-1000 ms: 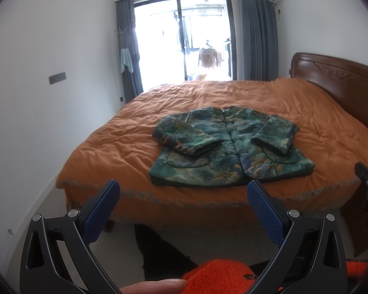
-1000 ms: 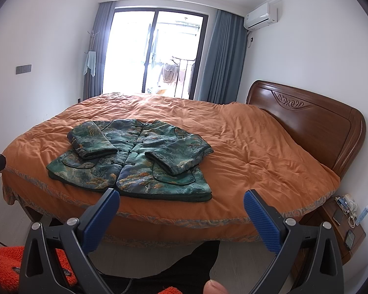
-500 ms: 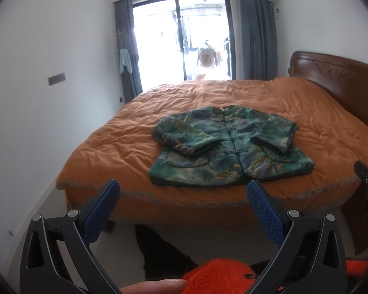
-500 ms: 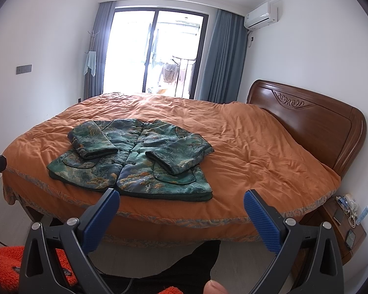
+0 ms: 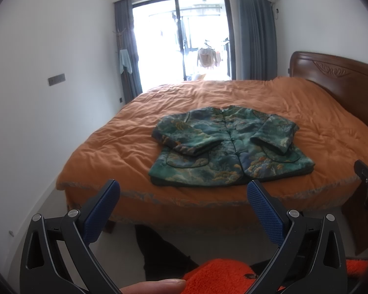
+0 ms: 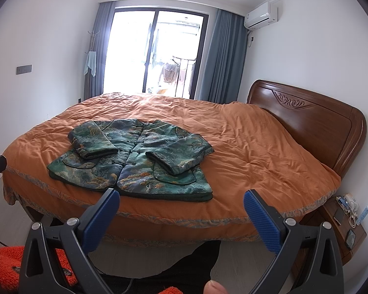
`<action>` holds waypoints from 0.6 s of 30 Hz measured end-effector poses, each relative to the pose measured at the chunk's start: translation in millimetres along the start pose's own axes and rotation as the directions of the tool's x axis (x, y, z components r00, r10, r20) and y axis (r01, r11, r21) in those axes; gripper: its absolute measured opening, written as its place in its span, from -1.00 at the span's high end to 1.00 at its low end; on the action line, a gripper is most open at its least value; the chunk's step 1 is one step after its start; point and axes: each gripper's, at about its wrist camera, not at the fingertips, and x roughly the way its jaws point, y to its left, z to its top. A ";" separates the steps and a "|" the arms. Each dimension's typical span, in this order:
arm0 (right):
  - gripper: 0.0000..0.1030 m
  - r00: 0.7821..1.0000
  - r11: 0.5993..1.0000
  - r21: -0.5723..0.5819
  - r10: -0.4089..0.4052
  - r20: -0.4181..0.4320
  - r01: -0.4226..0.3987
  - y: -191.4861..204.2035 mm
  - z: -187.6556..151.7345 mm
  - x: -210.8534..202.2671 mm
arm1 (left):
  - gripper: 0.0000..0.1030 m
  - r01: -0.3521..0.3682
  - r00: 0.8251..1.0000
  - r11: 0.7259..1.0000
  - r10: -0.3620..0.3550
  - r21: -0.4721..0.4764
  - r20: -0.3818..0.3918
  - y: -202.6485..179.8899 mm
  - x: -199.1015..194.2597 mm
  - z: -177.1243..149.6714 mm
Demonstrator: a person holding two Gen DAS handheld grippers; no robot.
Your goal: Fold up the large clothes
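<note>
Green patterned jacket (image 5: pixel 230 147) (image 6: pixel 137 156): lay flat on the orange quilt (image 5: pixel 125 144) (image 6: pixel 252 152), near its front edge, buttoned, both sleeves folded across the chest. Left gripper (image 5: pixel 182 196): spread wide, gripping nothing, short of that edge. Right gripper (image 6: pixel 181 202): likewise agape and bare, also short of it. Wooden headboard (image 6: pixel 314 120) at the quilt's right end.

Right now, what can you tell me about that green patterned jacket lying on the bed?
The jacket lies flat, front side up, on the orange quilt, near the bed's foot edge. It looks like thick padded fabric, dark green with a blue, teal and gold landscape print. A row of small knot buttons closes the centre front, with a round collarless neck. Both sleeves are folded across the chest, above two curved patch pockets. Only the quilt touches it.
</note>
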 end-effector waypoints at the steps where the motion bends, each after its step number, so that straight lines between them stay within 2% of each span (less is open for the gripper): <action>1: -1.00 1.000 1.000 0.000 0.000 -0.001 0.000 -0.1 0.0 -0.1 | -0.99 0.000 1.000 1.000 0.000 0.000 0.000 0.1 0.1 0.1; 13: -1.00 1.000 1.000 0.008 0.022 -0.002 -0.022 7.2 -4.3 -1.1 | -0.99 0.002 1.000 1.000 -0.003 0.020 0.007 2.7 -0.3 -0.5; 18: -1.00 0.996 0.999 0.001 0.037 0.080 -0.038 6.0 2.0 -8.0 | -1.00 0.032 0.999 0.999 -0.032 0.037 -0.006 3.2 8.0 3.8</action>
